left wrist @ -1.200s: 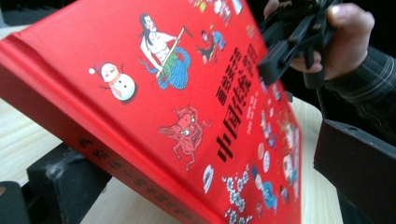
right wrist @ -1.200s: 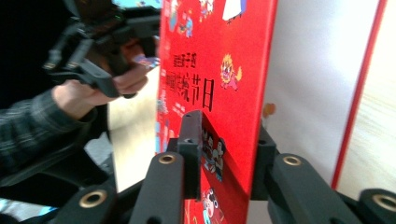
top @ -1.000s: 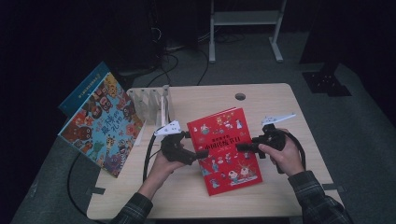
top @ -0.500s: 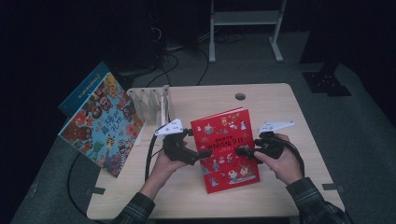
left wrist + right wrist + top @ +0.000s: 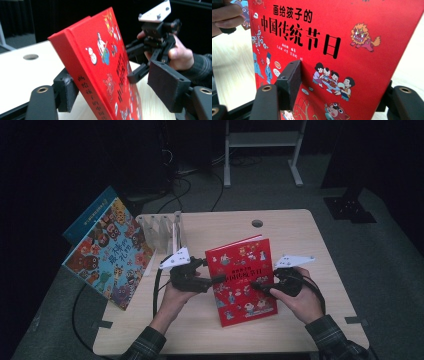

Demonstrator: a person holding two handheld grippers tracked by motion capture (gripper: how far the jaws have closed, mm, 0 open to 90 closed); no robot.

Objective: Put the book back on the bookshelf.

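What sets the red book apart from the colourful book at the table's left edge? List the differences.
The red book has a plain red cover with black title characters; the colourful book is crowded with multicoloured figures. The red book stands tilted between the left gripper and right gripper; the colourful book leans untouched, overhanging the table. Both are illustrated hardcovers.

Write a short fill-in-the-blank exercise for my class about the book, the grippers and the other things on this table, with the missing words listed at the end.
1. The book between the two grippers has a ____ cover.
2. The left gripper has the book's ____ edge between its jaws.
3. The white slotted rack stands on the ____ side of the table in the high view.
4. The right gripper comes at the book from its ____ side in the high view.

Missing words: red; spine; left; right
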